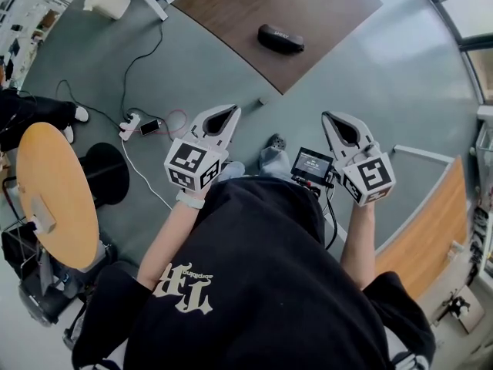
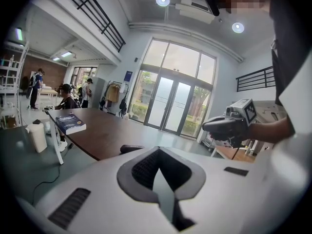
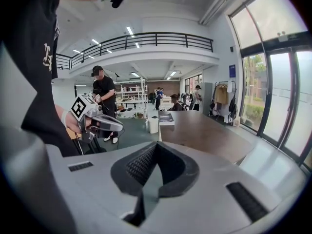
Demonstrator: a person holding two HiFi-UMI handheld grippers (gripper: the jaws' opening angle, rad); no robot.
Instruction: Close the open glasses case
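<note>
The dark oblong glasses case (image 1: pixel 280 38) lies on the brown tabletop (image 1: pixel 323 6) at about 12 o'clock, well apart from both tools; its lid looks down, though it is small in view. The left tool (image 1: pixel 231 109) and right tool (image 1: pixel 326 116) are held over the grey floor (image 1: pixel 400 75), jaws pressed together on nothing. A power strip (image 1: pixel 129 123) with cables lies at 10 o'clock.

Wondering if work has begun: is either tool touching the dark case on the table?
No, the left tool and the right tool hang near the person's body, far from the case on the table.
</note>
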